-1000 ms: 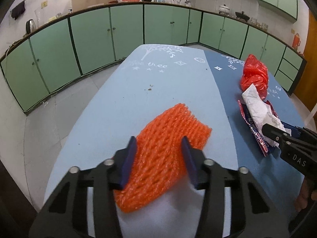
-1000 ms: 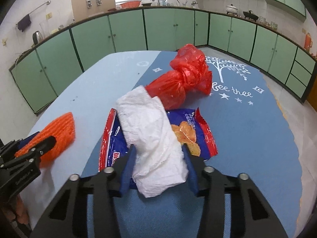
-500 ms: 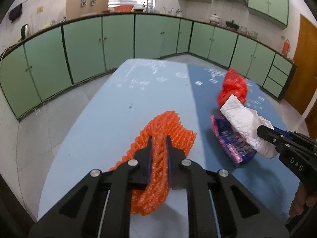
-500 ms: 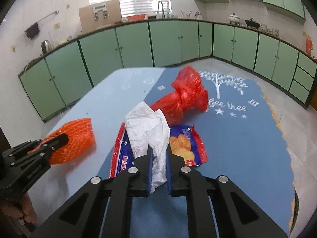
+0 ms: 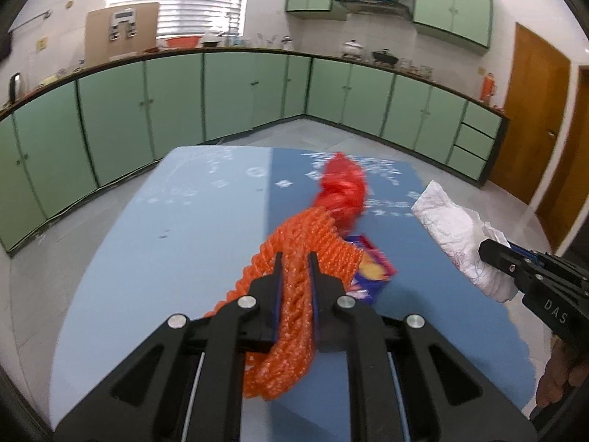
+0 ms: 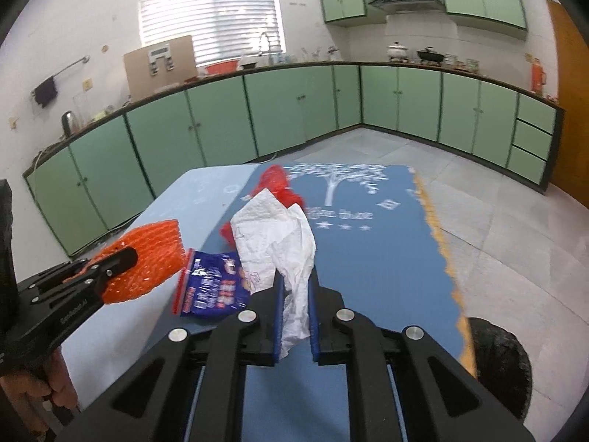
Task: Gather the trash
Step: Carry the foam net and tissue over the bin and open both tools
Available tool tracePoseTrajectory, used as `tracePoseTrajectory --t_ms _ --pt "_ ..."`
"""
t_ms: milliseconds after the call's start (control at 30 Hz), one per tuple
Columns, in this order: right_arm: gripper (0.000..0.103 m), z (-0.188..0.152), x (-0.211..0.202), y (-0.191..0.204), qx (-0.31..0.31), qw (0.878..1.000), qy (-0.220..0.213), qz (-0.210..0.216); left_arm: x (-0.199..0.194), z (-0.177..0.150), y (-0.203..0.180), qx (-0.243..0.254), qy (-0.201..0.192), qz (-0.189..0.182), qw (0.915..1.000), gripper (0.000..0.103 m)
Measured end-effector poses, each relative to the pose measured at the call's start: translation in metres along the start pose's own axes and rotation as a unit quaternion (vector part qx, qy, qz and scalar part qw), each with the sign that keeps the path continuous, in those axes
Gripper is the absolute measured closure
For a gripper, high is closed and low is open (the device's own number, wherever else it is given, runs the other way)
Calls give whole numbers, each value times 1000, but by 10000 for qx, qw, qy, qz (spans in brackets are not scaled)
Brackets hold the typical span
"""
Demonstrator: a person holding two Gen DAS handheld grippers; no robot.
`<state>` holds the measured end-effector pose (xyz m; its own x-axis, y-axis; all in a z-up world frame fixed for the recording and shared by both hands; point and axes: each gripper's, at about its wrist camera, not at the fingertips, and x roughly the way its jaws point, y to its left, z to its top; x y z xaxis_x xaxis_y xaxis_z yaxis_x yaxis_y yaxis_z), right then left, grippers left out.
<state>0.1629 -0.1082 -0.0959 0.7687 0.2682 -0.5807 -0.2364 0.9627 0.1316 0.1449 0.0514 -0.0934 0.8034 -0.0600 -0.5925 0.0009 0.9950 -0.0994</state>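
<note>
My left gripper point(image 5: 294, 258) is shut on an orange foam fruit net point(image 5: 298, 243) and holds it lifted above the blue table point(image 5: 154, 258). The net also shows in the right wrist view point(image 6: 154, 254). My right gripper point(image 6: 296, 280) is shut on a crumpled white paper towel point(image 6: 276, 235), lifted off the table; the towel also shows in the left wrist view point(image 5: 456, 228). A blue snack wrapper point(image 6: 215, 287) lies flat on the table between the grippers. A knotted red plastic bag point(image 5: 342, 188) lies behind it.
The table point(image 6: 375, 258) has a light blue left half and a darker blue right half with white tree print. A dark round bin point(image 6: 500, 361) stands on the floor by the table's right edge. Green cabinets point(image 5: 176, 103) line the far walls.
Both grippers closed on their items, the net and the paper towel, then lifted them off the table. The wrapper under the towel is now uncovered.
</note>
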Motion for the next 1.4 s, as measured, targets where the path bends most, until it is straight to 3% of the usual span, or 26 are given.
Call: tracePoseTrajectory --t_ms 367,833,1100,1400 --pt "91 -13 -48 -74 475 9960 -153 -743 6 1 -92 459 -89 -840 9954 93" --pt "92 -46 -97 -169 1206 9776 -228 -1707 23 -8 -215 1049 -21 -1790 9782 93" --pt "92 -67 -114 -204 1392 9674 -250 -2101 31 -22 -276 1352 -40 -2172 9667 93" --pt "92 -101 -111 -246 1870 9527 50 -2397 63 -39 -329 1619 401 -2384 9567 92"
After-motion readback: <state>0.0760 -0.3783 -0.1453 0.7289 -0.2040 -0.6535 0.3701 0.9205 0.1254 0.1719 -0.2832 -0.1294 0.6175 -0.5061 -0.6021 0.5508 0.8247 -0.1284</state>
